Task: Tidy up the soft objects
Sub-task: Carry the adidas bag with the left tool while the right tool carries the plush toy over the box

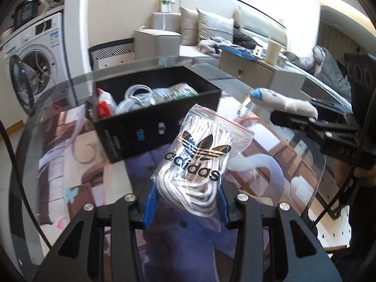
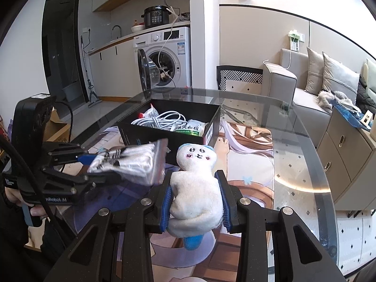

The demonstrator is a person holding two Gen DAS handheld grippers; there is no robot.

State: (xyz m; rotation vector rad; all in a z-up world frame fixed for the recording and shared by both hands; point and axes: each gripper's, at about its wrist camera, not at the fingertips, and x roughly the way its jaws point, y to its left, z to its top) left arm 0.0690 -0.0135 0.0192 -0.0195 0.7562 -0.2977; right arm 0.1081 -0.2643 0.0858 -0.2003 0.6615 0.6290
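Observation:
My left gripper [image 1: 186,208] is shut on a clear zip bag of white laces [image 1: 198,157] printed with a black logo, held above the glass table just in front of a black box [image 1: 155,127]. In the right wrist view that bag of laces [image 2: 131,163] hangs blurred at the left, in the left gripper [image 2: 105,168]. My right gripper [image 2: 196,203] is shut on a white plush doll [image 2: 196,188] with a blue cap and blue feet, held upright near the black box [image 2: 169,138]. The doll [image 1: 282,101] also shows at the right of the left wrist view.
The box holds a coil of white cable [image 2: 162,119], a green-and-white packet [image 2: 190,128] and a red-and-white packet [image 1: 104,104]. The round glass table [image 2: 293,164] lies over a printed mat. A washing machine [image 2: 164,54], a sofa [image 2: 305,89] and a cabinet [image 2: 347,145] stand around.

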